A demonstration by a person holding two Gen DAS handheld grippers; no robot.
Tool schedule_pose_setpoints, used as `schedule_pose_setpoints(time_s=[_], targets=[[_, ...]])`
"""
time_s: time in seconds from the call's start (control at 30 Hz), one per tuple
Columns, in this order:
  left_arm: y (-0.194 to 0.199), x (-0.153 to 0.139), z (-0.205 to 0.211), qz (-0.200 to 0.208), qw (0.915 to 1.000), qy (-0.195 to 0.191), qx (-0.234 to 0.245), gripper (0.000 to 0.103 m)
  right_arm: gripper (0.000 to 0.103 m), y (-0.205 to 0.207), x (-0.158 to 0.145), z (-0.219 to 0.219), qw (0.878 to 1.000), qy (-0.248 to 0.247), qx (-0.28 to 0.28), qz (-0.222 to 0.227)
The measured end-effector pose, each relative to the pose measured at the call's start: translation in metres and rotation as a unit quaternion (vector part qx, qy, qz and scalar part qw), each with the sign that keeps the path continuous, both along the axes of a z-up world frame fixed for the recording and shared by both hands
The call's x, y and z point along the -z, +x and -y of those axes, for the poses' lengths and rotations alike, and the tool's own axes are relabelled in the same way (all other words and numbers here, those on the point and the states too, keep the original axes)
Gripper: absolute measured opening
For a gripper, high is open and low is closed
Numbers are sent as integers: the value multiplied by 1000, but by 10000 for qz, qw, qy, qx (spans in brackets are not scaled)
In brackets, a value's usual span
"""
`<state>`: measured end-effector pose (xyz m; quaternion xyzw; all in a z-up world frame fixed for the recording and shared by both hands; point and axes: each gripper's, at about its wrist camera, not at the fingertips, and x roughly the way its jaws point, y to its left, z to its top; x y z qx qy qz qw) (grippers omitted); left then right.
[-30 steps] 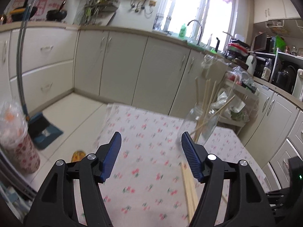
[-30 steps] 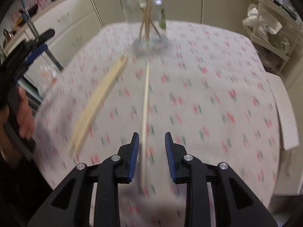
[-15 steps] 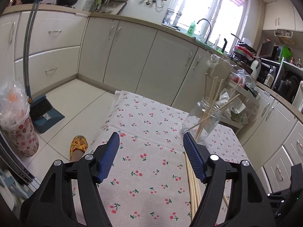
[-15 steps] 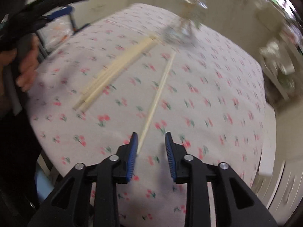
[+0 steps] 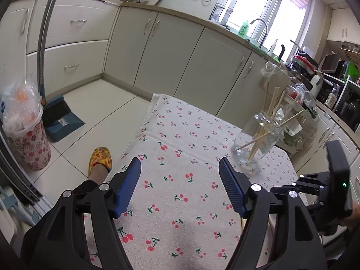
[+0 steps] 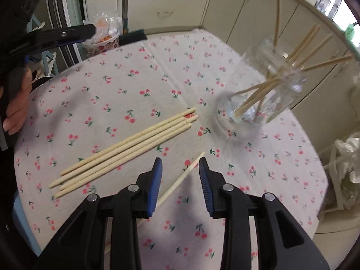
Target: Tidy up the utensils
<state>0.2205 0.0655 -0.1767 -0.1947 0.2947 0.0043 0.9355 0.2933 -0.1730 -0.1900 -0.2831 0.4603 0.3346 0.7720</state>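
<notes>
Left wrist view: left tool [image 5: 180, 186] spread wide above the cherry-print counter [image 5: 180, 144], gripping nothing; glass jar [image 5: 258, 141] standing to the right, several chopsticks leaning inside. Right wrist view: right tool [image 6: 180, 186] part open, straddling one loose chopstick [image 6: 180, 180] lying flat on the cloth (not yet pinched, with daylight on both sides); four more chopsticks [image 6: 126, 153] bundled just to the left, jar [image 6: 258, 92] further ahead. Likely trouble: a thin round stick rolling or pivoting away under an off-centre squeeze, or snagging the cloth; later, knocking the light jar over when feeding the stick past those already splayed at its mouth.
</notes>
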Motion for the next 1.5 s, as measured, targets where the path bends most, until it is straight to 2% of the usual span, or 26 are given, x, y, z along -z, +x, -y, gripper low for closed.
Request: schedule_pose_setpoints(time_s=[0.1, 0.2, 0.27, 0.33, 0.4, 0.47, 0.57, 0.6, 0.67, 0.77, 0.83, 0.9, 1.0, 1.1, 1.2, 1.3, 1.37, 1.43, 1.5], targets=[[4, 4, -1, -64, 10000, -66, -16, 68, 36, 9, 11, 11, 9993, -130, 329, -116], [6, 5, 0, -74, 9999, -109, 0, 68, 45, 14, 12, 37, 9917, -67, 1259, -260], [7, 5, 2, -77, 9999, -131, 43, 69, 48, 9, 12, 58, 9793, -4, 1985, -399], [6, 4, 4, -70, 9998, -159, 65, 69, 51, -3, 14, 87, 9541, 326, 2851, -855], [5, 4, 5, -78, 9998, -174, 88, 70, 52, -21, 10, 104, 9406, 516, 3197, -1019], [4, 4, 6, -95, 9997, -210, 109, 70, 53, -43, -4, 114, 9447, 538, 3126, -828], [1, 2, 4, -82, 9996, -253, 93, 70, 61, -69, -23, 121, 9574, 312, 2839, -425], [1, 1, 4, -83, 9996, -272, 88, 70, 62, -76, -25, 120, 9632, 106, 2664, -331], [0, 0, 3, -83, 9995, -297, 72, 71, 62, -96, -20, 112, 9761, -619, 2053, -341], [0, 0, 2, -92, 9994, -329, 60, 71, 62, -118, -6, 98, 9836, -1096, 1333, -521], [0, 1, 0, -105, 9993, -351, 54, 71, 62, -131, -2, 82, 9876, -1125, 968, -521], [0, 1, 0, -130, 9992, -388, 33, 71, 62, -128, 0, 62, 9919, -791, 876, -465], [0, 4, -2, -204, 9989, -418, 20, 72, 62, -111, 1, 39, 9949, -517, 834, -233], [-2, 3, -6, -212, 9988, -435, -12, 72, 62, -90, -16, 39, 9951, -393, 896, 112], [-3, 4, -11, -208, 9989, -417, -44, 73, 62, -80, -23, 57, 9900, -1013, 911, 368], [-2, 8, -17, -265, 9980, -573, -104, 73, 62, -96, -9, 64, 9848, -1623, 606, 78], [-1, 8, -18, -259, 9977, -624, -102, 73, 62, -106, 1, 61, 9843, -1714, 403, -127], [0, 7, -17, -238, 9977, -636, -77, 73, 62, -112, 4, 50, 9875, -1537, 341, -108], [0, 6, -15, -242, 9976, -645, -60, 73, 62, -102, 3, 39, 9922, -1111, 544, -164]])
